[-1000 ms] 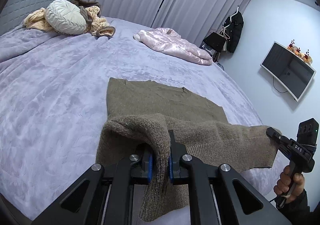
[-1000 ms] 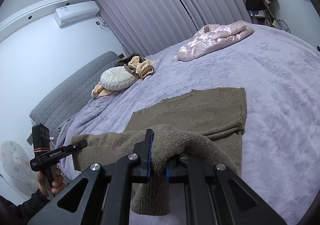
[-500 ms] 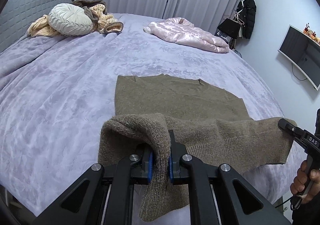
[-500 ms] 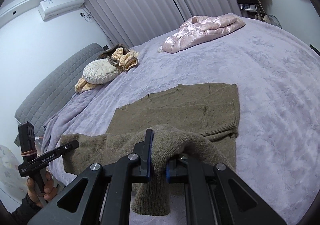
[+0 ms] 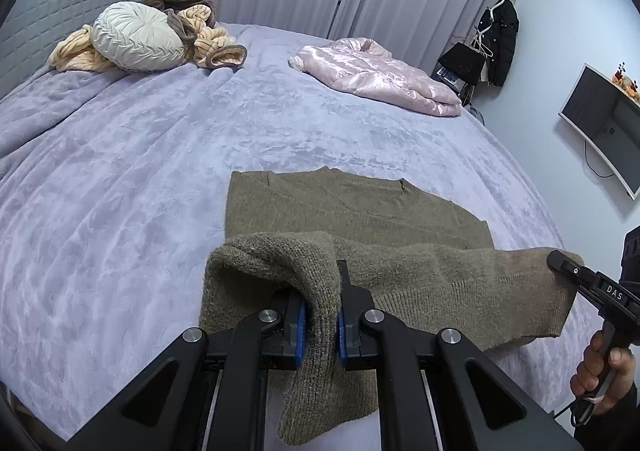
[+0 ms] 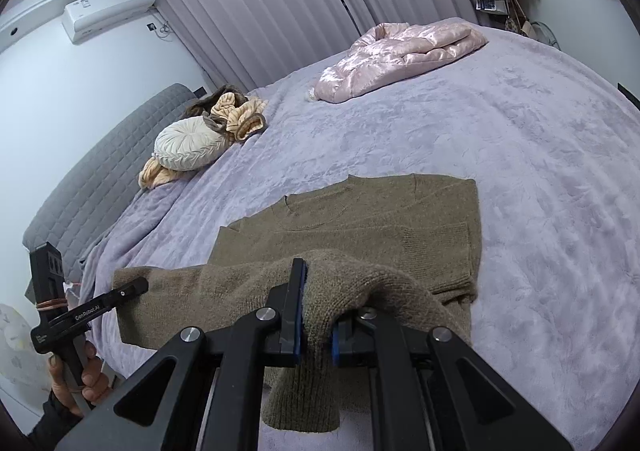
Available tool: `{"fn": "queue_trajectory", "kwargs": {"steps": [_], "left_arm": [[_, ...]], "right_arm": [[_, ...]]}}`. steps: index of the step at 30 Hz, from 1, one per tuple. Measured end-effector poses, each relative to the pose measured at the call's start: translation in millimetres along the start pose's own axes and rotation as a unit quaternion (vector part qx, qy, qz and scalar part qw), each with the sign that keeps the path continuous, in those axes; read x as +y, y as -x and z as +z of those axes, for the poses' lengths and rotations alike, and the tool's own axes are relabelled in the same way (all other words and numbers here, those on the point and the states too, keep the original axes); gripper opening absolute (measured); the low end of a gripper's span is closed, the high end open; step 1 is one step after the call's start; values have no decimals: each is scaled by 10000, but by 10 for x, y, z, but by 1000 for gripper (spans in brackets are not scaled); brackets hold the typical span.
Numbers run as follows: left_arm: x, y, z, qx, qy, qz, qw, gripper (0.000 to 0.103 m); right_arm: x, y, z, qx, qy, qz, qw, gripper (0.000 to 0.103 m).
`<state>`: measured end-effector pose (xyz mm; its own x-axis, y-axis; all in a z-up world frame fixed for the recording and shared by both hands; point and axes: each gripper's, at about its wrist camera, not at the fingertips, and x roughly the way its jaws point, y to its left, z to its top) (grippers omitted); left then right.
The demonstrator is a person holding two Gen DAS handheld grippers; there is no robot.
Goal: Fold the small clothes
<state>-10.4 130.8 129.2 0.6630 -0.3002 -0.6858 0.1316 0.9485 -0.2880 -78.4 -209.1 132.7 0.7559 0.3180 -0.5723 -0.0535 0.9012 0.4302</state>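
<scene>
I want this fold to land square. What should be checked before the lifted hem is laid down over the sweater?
1. Left gripper shut on the olive sweater hem: ok.
2. Right gripper shut on the hem's other corner: ok.
3. Hem stretched level between both jaws, no sag: ok.
4. Neckline end lying flat on the lilac bedspread: ok.
5. Landing area free of the pink jacket: ok.
6. Layers under the lifted hem smooth: cannot tell.
</scene>
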Motion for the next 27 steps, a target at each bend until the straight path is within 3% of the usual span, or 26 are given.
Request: {"fn": "queue_trajectory", "kwargs": {"steps": [13,27], "left_arm": [[43,-155,295,50,61,9,10000,13],[-36,-680,523,359,-61,41,9993,13]], "right_arm": [[86,-206,352,77,75,-89,9999,11],[-151,-617,515,286,-286,-321,9987,11]]}}
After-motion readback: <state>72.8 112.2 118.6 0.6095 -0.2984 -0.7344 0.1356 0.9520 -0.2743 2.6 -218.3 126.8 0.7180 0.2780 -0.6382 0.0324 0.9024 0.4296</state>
